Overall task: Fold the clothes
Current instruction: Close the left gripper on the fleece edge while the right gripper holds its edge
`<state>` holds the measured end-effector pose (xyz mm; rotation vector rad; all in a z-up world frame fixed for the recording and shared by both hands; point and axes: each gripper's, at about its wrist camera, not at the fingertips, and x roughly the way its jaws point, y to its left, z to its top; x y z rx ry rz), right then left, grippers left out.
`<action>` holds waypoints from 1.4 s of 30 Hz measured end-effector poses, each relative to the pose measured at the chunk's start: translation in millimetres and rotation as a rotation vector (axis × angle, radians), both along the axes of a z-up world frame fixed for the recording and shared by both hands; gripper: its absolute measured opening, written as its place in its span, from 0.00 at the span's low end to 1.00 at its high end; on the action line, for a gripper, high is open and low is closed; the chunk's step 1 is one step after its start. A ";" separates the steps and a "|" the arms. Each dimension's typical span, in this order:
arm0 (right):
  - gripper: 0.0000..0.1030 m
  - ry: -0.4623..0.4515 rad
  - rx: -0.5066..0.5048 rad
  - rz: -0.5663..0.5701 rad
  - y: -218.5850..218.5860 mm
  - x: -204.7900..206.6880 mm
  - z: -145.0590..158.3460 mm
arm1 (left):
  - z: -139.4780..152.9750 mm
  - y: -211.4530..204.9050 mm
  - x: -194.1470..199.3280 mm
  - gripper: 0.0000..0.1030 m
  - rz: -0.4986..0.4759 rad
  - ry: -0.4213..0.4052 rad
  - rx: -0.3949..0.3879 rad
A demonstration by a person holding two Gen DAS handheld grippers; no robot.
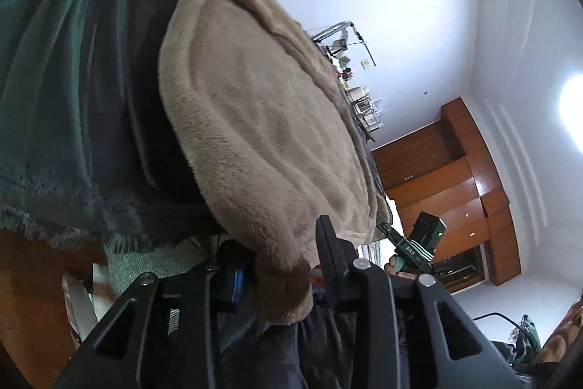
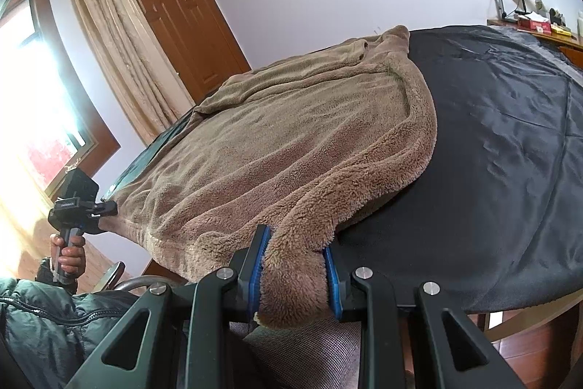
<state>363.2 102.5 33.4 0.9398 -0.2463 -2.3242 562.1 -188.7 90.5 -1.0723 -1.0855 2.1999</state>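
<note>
a tan fleece garment (image 2: 291, 141) is being spread over a dark cloth (image 2: 510, 133) covering a table, with most of it lying flat and its near edge hanging over the table's rim. in the right wrist view, a bunched corner of the fleece is being gripped by the right gripper (image 2: 296, 276), its blue pads (image 2: 255, 272) being pressed narrowly against both sides of the fabric. in the left wrist view, another fold of the fleece (image 1: 284, 283) is being pinched between the fingers of the left gripper (image 1: 282, 265), the jaws being kept only slightly apart around the cloth. the left gripper (image 2: 82, 206) is also being shown in the right wrist view at the garment's far left edge, its handle being grasped by a hand (image 2: 67, 252). a wooden door (image 2: 182, 24) and beige curtain (image 2: 116, 35) are being seen behind the table.
</note>
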 end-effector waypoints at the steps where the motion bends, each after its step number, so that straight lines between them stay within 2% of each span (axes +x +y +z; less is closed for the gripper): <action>1: 0.29 0.001 0.000 -0.001 -0.3 0.1 0.0 | 4.7 0.4 0.2 0.35 0.000 0.012 -0.003; 4: 0.29 0.004 0.002 -0.002 -0.5 0.3 -0.2 | 15.7 2.1 -4.0 0.35 0.004 0.032 -0.017; 7: 0.29 0.005 0.002 -0.001 -0.6 0.5 -0.3 | 15.4 1.0 -11.8 0.39 0.017 0.010 -0.014; 10: 0.29 0.004 -0.004 0.000 0.0 0.0 -0.5 | 13.8 2.9 -17.0 0.58 0.022 -0.001 -0.007; 11: 0.29 0.003 -0.006 0.000 0.5 -0.1 -0.7 | 12.3 2.2 -18.1 0.68 0.027 -0.007 -0.012; 12: 0.29 0.002 -0.008 0.001 1.1 0.0 -0.8 | 9.7 2.1 -19.2 0.73 0.030 -0.017 -0.016; 13: 0.29 0.002 -0.007 0.001 1.1 -0.1 -0.8 | 6.5 2.8 -20.2 0.73 0.031 -0.025 -0.013; 19: 0.29 0.001 0.011 -0.001 -1.2 -1.3 0.3 | -0.5 0.7 -21.9 0.71 0.062 -0.029 -0.014; 20: 0.29 0.004 0.029 0.000 -3.7 -1.4 1.3 | -1.0 -0.1 -22.0 0.61 0.067 -0.028 -0.016; 21: 0.29 0.011 0.047 0.003 -6.4 -1.3 2.3 | -1.2 -0.9 -22.3 0.45 0.070 -0.026 -0.020; 23: 0.28 0.031 0.077 0.012 -11.5 -0.9 4.0 | -1.2 -2.2 -22.6 0.28 0.078 -0.017 -0.018; 26: 0.24 0.037 0.055 0.004 -10.4 -4.4 4.7 | 1.9 -6.7 -22.1 0.21 0.091 0.009 -0.010; 30: 0.22 0.035 -0.053 -0.004 0.2 -9.0 9.2 | 15.1 -7.8 -21.8 0.20 0.097 0.060 -0.010; 33: 0.22 0.010 -0.136 0.012 4.7 -13.8 11.6 | 14.7 -5.4 -23.2 0.20 0.086 0.055 -0.023; 39: 0.23 -0.032 -0.101 0.004 2.7 -17.5 5.9 | -5.9 -2.1 -24.5 0.21 0.075 -0.027 -0.031; 40: 0.23 -0.038 -0.106 0.005 3.9 -17.3 5.9 | -7.5 -0.9 -25.0 0.24 0.073 -0.036 -0.037; 42: 0.23 -0.050 -0.109 0.008 5.3 -17.3 4.7 | -9.2 2.7 -26.4 0.40 0.059 -0.048 -0.049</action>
